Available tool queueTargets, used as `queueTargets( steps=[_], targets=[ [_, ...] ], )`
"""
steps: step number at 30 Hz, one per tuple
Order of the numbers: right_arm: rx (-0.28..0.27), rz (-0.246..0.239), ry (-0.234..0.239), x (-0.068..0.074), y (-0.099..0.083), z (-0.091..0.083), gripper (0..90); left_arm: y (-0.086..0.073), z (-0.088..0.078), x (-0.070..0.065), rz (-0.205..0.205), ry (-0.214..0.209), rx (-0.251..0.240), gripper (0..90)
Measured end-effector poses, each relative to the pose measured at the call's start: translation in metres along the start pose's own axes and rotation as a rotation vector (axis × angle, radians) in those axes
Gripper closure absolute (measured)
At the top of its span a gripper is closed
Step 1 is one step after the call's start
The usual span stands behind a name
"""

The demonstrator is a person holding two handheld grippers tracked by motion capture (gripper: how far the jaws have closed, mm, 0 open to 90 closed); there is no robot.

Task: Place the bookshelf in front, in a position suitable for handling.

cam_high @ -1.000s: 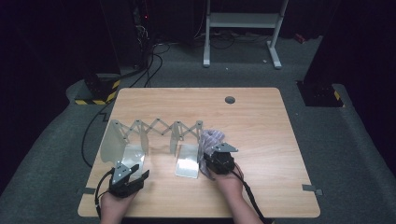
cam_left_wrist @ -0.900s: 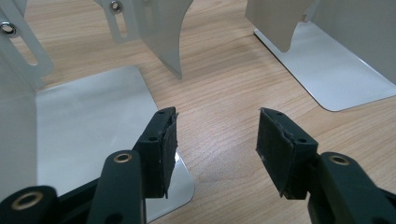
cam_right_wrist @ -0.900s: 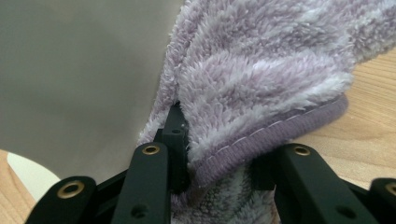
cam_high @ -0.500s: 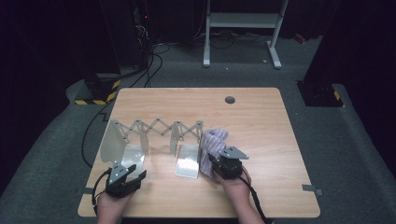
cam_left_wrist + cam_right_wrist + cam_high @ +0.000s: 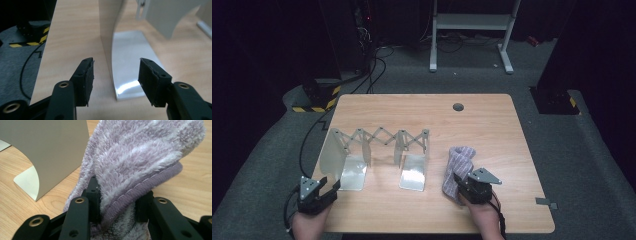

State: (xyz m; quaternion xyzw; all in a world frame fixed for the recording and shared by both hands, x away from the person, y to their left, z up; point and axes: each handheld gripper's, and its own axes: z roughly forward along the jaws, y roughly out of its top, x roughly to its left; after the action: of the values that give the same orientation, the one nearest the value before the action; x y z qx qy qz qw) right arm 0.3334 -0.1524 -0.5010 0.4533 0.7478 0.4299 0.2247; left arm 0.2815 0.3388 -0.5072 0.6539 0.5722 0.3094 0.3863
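Observation:
A folded purple fluffy towel [image 5: 459, 161] [image 5: 140, 157] stands up from the table to the right of a metal accordion rack [image 5: 377, 137]. My right gripper [image 5: 459, 182] [image 5: 118, 195] is shut on the towel's lower end, its pads pressing into the pile. The rack's right plate [image 5: 50, 150] stands just left of the towel. My left gripper [image 5: 329, 183] [image 5: 116, 67] is near the table's front left corner, facing the rack's leftmost plate [image 5: 110, 30]. Its jaws have just been opening and nothing lies between them.
The wooden table [image 5: 482, 130] has a dark round cable hole [image 5: 458, 106] near its far edge. On the floor behind stand a white frame [image 5: 472, 20] and a black box with yellow stripes [image 5: 314, 97], with cables beside it.
My right gripper has carried the towel right and toward the near edge, away from the rack. My left gripper has moved left toward the table's corner.

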Motion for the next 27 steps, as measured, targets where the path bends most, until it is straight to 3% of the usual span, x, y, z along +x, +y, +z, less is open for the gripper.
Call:
queueTargets(
  steps=[2, 5, 9, 11, 14, 16, 22, 27],
  targets=[
    [0.001, -0.008, 0.005, 0.002, -0.001, 0.001, 64.6, 0.006, 0.005, 0.001, 0.012, -0.005, -0.016, 44.9],
    [0.007, -0.011, 0.020, 0.006, -0.002, 0.001, 64.6, 0.013, 0.012, 0.003, 0.021, -0.021, -0.048, 52.4],
    [0.019, -0.032, 0.038, 0.015, -0.004, 0.002, 64.6, 0.015, 0.018, 0.004, 0.019, -0.018, -0.085, 71.4],
    [0.026, -0.035, 0.052, 0.019, -0.005, 0.003, 64.6, 0.016, 0.018, 0.003, 0.026, 0.003, -0.097, 81.0],
    [0.041, -0.066, 0.064, 0.028, -0.006, 0.004, 64.6, 0.017, 0.018, -0.001, 0.048, 0.031, -0.090, 84.0],
    [0.053, -0.080, 0.071, 0.034, -0.008, 0.007, 64.6, 0.017, 0.018, -0.005, 0.049, 0.021, -0.087, 85.2],
    [0.069, -0.086, 0.081, 0.042, -0.009, 0.012, 64.4, 0.019, 0.020, -0.039, 0.105, -0.038, -0.077, 84.6],
    [0.063, -0.051, 0.040, 0.028, -0.008, 0.010, 64.4, 0.023, 0.026, -0.067, 0.146, -0.070, -0.075, 81.8]
  ],
)
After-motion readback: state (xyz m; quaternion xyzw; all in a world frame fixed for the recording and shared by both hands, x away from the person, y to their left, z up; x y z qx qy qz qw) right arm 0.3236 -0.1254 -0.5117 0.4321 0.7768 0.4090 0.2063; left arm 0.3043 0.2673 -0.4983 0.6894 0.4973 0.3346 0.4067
